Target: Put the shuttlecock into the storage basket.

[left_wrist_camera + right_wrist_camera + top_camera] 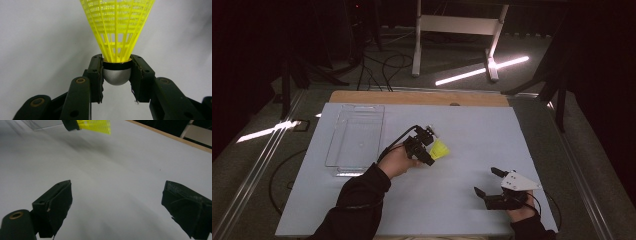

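Left tool (117, 77) pinches the yellow shuttlecock (117, 30) by its rounded cork, skirt pointing away, lifted off the bench (462, 150) beside the clear tray (357, 140), while right tool (488, 186) rests wide and empty.

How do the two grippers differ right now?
The left gripper is shut on the cork end of a yellow shuttlecock; the right gripper stands open with nothing between its jaws. The left one is held near the middle of the table, beside a clear tray; the right sits by the near right corner. The right carries a grey three-cornered plate; I see none on the left. Both have black jaws and a trailing cable.
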Available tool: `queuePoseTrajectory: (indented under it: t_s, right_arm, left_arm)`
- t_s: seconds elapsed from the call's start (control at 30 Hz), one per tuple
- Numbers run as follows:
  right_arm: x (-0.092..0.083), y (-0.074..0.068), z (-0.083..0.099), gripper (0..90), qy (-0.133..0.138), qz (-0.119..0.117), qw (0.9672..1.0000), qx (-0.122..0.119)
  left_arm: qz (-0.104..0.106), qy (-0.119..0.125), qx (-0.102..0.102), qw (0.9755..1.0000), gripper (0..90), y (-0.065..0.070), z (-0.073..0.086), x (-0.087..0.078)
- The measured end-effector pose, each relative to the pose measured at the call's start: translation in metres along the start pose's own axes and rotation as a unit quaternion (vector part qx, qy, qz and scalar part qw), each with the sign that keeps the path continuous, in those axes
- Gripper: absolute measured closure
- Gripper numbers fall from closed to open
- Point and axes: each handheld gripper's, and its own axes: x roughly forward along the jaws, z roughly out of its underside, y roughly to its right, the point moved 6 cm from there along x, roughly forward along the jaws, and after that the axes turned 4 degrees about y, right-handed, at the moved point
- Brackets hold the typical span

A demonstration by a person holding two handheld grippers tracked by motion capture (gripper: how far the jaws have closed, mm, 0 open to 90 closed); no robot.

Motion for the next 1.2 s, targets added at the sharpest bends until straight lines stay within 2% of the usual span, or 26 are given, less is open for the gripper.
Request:
queuePoseTrajectory:
  t_s: [0.07, 0.17, 0.23, 0.3, 0.33, 0.47, 0.5, 0.67, 0.7, 0.77, 0.83, 0.87, 0.97, 1.0, 1.2]
  right_arm:
    - [0.000, 0.000, 0.000, 9.6, 0.000, -0.001, 1.0000, -0.001]
    - [0.001, 0.000, 0.000, 9.6, -0.001, -0.001, 1.0000, 0.000]
    - [0.000, 0.000, 0.000, 9.6, -0.002, 0.000, 1.0000, -0.001]
    - [0.000, 0.000, 0.000, 9.7, -0.002, 0.002, 1.0000, -0.003]
    - [0.000, -0.001, 0.000, 9.7, -0.002, 0.002, 1.0000, -0.003]
    - [0.000, -0.001, 0.000, 9.7, -0.001, 0.002, 1.0000, -0.003]
    - [0.000, -0.001, 0.000, 9.6, -0.001, 0.002, 1.0000, -0.003]
    - [0.000, 0.000, 0.000, 9.7, 0.000, 0.001, 1.0000, -0.002]
    - [0.000, 0.000, 0.000, 9.7, 0.000, 0.001, 1.0000, -0.001]
    - [0.000, 0.000, 0.000, 9.7, 0.000, 0.001, 1.0000, -0.001]
    - [0.001, 0.000, 0.000, 9.7, 0.001, 0.001, 1.0000, 0.000]
    - [0.000, 0.000, 0.000, 9.6, 0.001, 0.001, 1.0000, 0.001]
    - [0.001, 0.000, 0.000, 9.7, 0.001, 0.001, 1.0000, -0.001]
    - [0.000, 0.000, 0.000, 9.7, 0.000, 0.001, 1.0000, -0.001]
    - [0.001, 0.000, 0.000, 9.7, 0.000, -0.001, 1.0000, 0.000]
  left_arm:
    - [0.012, -0.004, 0.008, 0.9999, 65.7, 0.001, 0.000, -0.006]
    - [0.009, -0.011, 0.016, 0.9998, 65.6, 0.001, 0.000, -0.010]
    - [0.018, -0.019, 0.029, 0.9992, 65.6, 0.002, 0.002, -0.015]
    - [0.025, -0.016, 0.025, 0.9993, 65.6, 0.003, 0.002, -0.016]
    - [0.021, -0.024, 0.036, 0.9988, 65.6, 0.002, 0.003, -0.019]
    - [0.028, -0.030, 0.045, 0.9981, 65.6, 0.001, 0.006, -0.022]
    - [0.028, -0.033, 0.053, 0.9977, 65.6, 0.001, 0.007, -0.023]
    - [0.027, -0.040, 0.064, 0.9968, 65.6, -0.002, 0.010, -0.025]
    - [0.030, -0.038, 0.072, 0.9962, 65.6, -0.002, 0.011, -0.027]
    - [0.030, -0.042, 0.075, 0.9958, 65.6, -0.003, 0.012, -0.028]
    - [0.039, -0.042, 0.091, 0.9942, 65.6, -0.004, 0.014, -0.032]
    - [0.031, -0.039, 0.107, 0.9929, 65.5, -0.005, 0.015, -0.034]
    - [0.024, -0.043, 0.114, 0.9923, 65.5, -0.007, 0.016, -0.036]
    - [0.027, -0.046, 0.122, 0.9911, 65.5, -0.009, 0.017, -0.039]
    - [0.031, -0.047, 0.123, 0.9908, 65.5, -0.014, 0.021, -0.049]
